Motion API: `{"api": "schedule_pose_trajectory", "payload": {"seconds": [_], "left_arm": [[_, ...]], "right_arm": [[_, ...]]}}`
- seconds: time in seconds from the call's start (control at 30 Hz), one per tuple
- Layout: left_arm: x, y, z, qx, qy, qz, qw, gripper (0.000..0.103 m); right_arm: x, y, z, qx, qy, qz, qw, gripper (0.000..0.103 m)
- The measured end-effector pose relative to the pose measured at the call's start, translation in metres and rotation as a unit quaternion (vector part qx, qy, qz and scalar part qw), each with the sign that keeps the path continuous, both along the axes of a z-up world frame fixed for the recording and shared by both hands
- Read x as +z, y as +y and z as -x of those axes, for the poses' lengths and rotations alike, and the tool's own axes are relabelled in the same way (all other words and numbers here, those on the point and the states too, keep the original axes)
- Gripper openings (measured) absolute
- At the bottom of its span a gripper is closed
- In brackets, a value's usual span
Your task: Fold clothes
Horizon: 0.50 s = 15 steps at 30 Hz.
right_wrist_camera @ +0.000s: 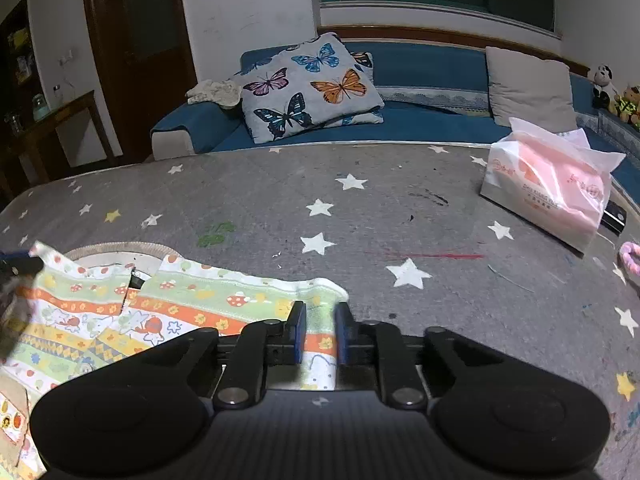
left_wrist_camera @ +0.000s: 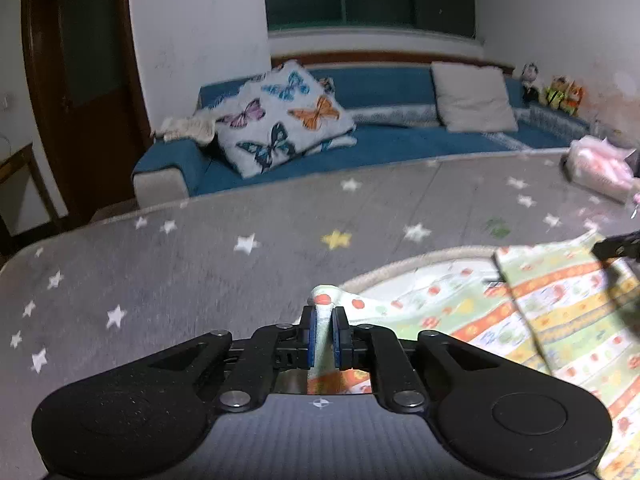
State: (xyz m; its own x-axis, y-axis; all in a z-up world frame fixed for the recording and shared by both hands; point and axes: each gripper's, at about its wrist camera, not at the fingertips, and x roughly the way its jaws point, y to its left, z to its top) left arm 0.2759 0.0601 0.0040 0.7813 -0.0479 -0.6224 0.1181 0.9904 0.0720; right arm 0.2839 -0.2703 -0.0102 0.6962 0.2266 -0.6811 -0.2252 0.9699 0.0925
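Observation:
A child's printed garment (left_wrist_camera: 460, 312) with orange, green and yellow bands lies on the grey star-patterned table cover (left_wrist_camera: 200, 264). Its beige ribbed neckline (left_wrist_camera: 420, 258) faces the far side. My left gripper (left_wrist_camera: 322, 316) is shut on the garment's left corner, which bunches between the blue pads. In the right wrist view the garment (right_wrist_camera: 192, 300) spreads to the left. There, my right gripper (right_wrist_camera: 320, 312) holds the right corner, cloth filling the space between its pads. Each gripper's tip shows at the edge of the other view: right gripper (left_wrist_camera: 618, 246), left gripper (right_wrist_camera: 20, 266).
A pink-and-white tissue pack (right_wrist_camera: 548, 184) stands at the table's far right, with a small black object (right_wrist_camera: 614, 216) beside it and a pink ring (right_wrist_camera: 630, 260) at the right edge. Behind the table is a blue sofa (right_wrist_camera: 420, 124) with a butterfly pillow (right_wrist_camera: 312, 88).

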Motion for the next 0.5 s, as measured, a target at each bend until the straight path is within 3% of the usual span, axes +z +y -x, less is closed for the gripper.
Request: {"api": "schedule_pose_trajectory", "payload": {"seconds": [0.07, 0.13, 0.17, 0.2, 0.5], "left_arm": [[-0.003, 0.002, -0.001, 0.006, 0.007, -0.003, 1.0000, 0.019], [-0.002, 0.003, 0.003, 0.010, 0.006, -0.007, 0.9999, 0.041], [0.000, 0.004, 0.007, 0.010, 0.004, -0.008, 0.9999, 0.045], [0.003, 0.004, 0.012, 0.007, 0.001, -0.010, 0.9999, 0.048], [0.010, 0.000, 0.081, -0.031, 0.018, -0.016, 0.9992, 0.057]], "right_arm": [[0.004, 0.000, 0.004, 0.006, -0.001, 0.006, 1.000, 0.019], [0.009, 0.002, 0.012, 0.016, -0.003, 0.015, 1.000, 0.024], [0.011, 0.002, 0.016, 0.025, -0.001, 0.017, 1.000, 0.033], [0.013, 0.004, 0.020, 0.034, 0.001, 0.018, 0.999, 0.041], [0.018, 0.038, 0.081, 0.137, 0.026, 0.046, 0.989, 0.054]]}}
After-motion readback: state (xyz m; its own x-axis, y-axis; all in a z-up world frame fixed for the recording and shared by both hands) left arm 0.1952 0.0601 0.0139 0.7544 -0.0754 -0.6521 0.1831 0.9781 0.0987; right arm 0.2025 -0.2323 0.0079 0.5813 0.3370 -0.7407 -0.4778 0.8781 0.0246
